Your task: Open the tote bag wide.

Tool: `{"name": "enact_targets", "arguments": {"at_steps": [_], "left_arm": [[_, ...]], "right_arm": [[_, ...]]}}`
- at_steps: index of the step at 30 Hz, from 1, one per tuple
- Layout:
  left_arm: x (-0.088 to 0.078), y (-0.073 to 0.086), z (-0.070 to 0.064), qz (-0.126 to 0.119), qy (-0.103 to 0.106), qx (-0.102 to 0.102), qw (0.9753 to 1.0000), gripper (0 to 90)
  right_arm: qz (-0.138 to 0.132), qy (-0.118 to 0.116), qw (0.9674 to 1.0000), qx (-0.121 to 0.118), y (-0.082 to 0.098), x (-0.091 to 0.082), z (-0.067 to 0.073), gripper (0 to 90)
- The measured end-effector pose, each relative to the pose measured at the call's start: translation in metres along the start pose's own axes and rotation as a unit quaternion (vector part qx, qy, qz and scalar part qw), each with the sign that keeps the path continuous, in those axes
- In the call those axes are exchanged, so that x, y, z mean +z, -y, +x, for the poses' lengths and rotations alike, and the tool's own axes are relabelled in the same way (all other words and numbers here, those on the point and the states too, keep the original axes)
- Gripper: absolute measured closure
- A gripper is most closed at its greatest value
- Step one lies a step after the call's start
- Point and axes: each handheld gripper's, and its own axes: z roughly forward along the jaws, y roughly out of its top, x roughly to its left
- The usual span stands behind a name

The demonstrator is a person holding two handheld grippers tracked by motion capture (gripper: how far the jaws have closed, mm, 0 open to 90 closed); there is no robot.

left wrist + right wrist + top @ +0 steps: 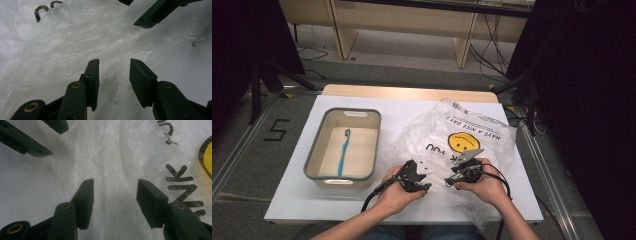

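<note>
A crumpled, see-through plastic bag (452, 131) with a yellow smiley face (463, 141) and black lettering lies on the right half of the white table (402, 107). My left gripper (427, 180) hovers at the bag's near edge, jaws apart over the film (75, 37), nothing pinched between them (114, 62). My right gripper (452, 180) faces it from the right, also open (115, 182) above the bag (112, 150). The two pairs of tips are close together. A blue toothbrush (343, 150) lies inside a grey-rimmed tub (319, 150) at the left.
The tub stands on the table's left half, well apart from the bag. Wooden furniture legs and cables are on the floor beyond the far edge. Dark stands flank the table on both sides.
</note>
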Motion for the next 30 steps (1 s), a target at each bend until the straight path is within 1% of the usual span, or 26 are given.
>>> {"name": "enact_targets", "arguments": {"at_steps": [1, 4, 5, 6, 8, 9, 10, 11, 12, 15, 16, 17, 18, 19, 20, 21, 22, 28, 30], "left_arm": [[0.002, 0.000, -0.001, 0.001, -0.001, 0.000, 1.0000, 64.7], [0.007, -0.002, -0.002, 0.009, -0.003, 0.004, 0.9999, 69.3], [0.008, -0.002, -0.002, 0.013, -0.008, 0.007, 0.9999, 70.4], [0.010, -0.002, -0.003, 0.017, -0.012, 0.012, 0.9997, 72.1], [0.011, -0.002, -0.003, 0.020, -0.016, 0.013, 0.9996, 74.9], [0.012, -0.002, -0.004, 0.025, -0.018, 0.016, 0.9994, 76.0], [0.013, -0.002, -0.004, 0.025, -0.020, 0.017, 0.9993, 77.1], [0.013, -0.002, -0.004, 0.025, -0.021, 0.018, 0.9993, 78.0], [0.013, -0.002, -0.005, 0.026, -0.021, 0.017, 0.9993, 78.8], [0.013, -0.002, -0.005, 0.026, -0.020, 0.016, 0.9993, 81.1], [0.013, -0.002, -0.005, 0.026, -0.020, 0.016, 0.9993, 81.6], [0.013, -0.002, -0.005, 0.028, -0.019, 0.019, 0.9993, 82.0], [0.013, -0.002, -0.006, 0.027, -0.020, 0.019, 0.9992, 82.6], [0.014, -0.002, -0.006, 0.027, -0.021, 0.020, 0.9992, 83.1], [0.014, -0.002, -0.007, 0.027, -0.022, 0.023, 0.9991, 83.5], [0.014, -0.002, -0.007, 0.028, -0.024, 0.026, 0.9990, 83.8], [0.013, -0.002, -0.008, 0.029, -0.025, 0.029, 0.9989, 84.2], [0.014, -0.001, -0.009, 0.025, -0.027, 0.027, 0.9989, 84.8], [0.014, -0.001, -0.009, 0.027, -0.027, 0.029, 0.9988, 84.8]], "right_arm": [[0.001, -0.002, 1.0000, -0.003, 0.000, 0.001, -0.001, 52.4], [0.008, -0.005, 0.9999, 0.009, 0.000, 0.005, -0.003, 57.3], [0.012, -0.009, 0.9999, 0.005, 0.001, 0.005, -0.004, 59.2], [0.012, -0.011, 0.9998, 0.012, 0.001, 0.005, -0.004, 61.4], [0.013, -0.014, 0.9997, 0.014, 0.001, 0.006, -0.005, 65.8], [0.012, -0.017, 0.9997, 0.015, 0.001, 0.007, -0.005, 68.1], [0.013, -0.018, 0.9996, 0.017, 0.001, 0.007, -0.006, 70.4], [0.015, -0.018, 0.9996, 0.012, 0.001, 0.007, -0.007, 72.8], [0.015, -0.020, 0.9995, 0.021, 0.001, 0.008, -0.007, 74.9], [0.013, -0.020, 0.9995, 0.022, 0.002, 0.007, -0.007, 81.9], [0.011, -0.018, 0.9994, 0.029, 0.002, 0.007, -0.006, 83.7], [0.010, -0.017, 0.9994, 0.027, 0.002, 0.007, -0.007, 85.5], [0.010, -0.019, 0.9993, 0.032, 0.002, 0.006, -0.007, 86.9], [0.009, -0.017, 0.9994, 0.027, 0.002, 0.006, -0.007, 88.2], [0.007, -0.016, 0.9993, 0.032, 0.002, 0.006, -0.007, 89.6], [0.005, -0.015, 0.9995, 0.029, 0.003, 0.005, -0.008, 90.0], [0.002, -0.014, 0.9994, 0.033, 0.002, 0.004, -0.007, 90.0], [-0.025, 0.001, 0.9991, 0.035, 0.002, -0.003, -0.009, 90.0], [-0.038, 0.008, 0.9986, 0.035, 0.001, -0.006, -0.009, 90.0]]}}
